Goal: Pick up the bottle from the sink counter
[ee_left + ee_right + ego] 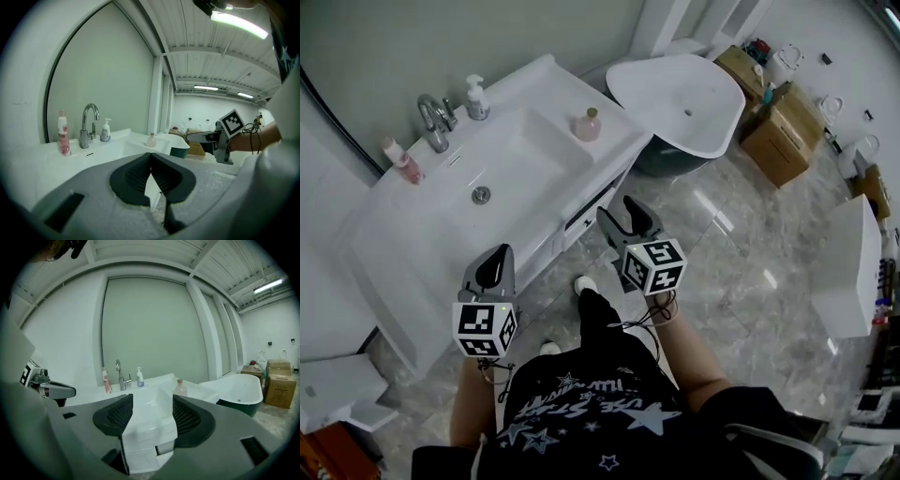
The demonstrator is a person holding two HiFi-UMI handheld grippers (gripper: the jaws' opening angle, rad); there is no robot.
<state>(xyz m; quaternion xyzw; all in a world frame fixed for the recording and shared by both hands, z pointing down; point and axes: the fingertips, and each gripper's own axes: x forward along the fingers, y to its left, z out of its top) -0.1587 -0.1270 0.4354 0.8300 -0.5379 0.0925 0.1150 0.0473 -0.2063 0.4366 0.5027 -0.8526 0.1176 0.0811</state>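
Observation:
A small round pink bottle [586, 125] [151, 140] [180, 388] stands on the white sink counter [412, 234] at its right corner. A tall pink-and-white bottle [401, 161] [62, 133] [105, 380] stands left of the faucet [436, 122], and a soap dispenser [476, 98] [106, 131] [140, 377] to its right. My left gripper [494, 265] [150, 157] is shut and empty, held in front of the counter. My right gripper [630, 214] [152, 413] is open and empty, short of the counter's front, pointing roughly toward the round bottle.
A white bathtub [684, 103] with a dark outer shell stands just right of the counter. Cardboard boxes [778, 131] sit beyond it, and a white cabinet [848, 267] is at the far right. The person's legs and feet stand on the marble floor [741, 272].

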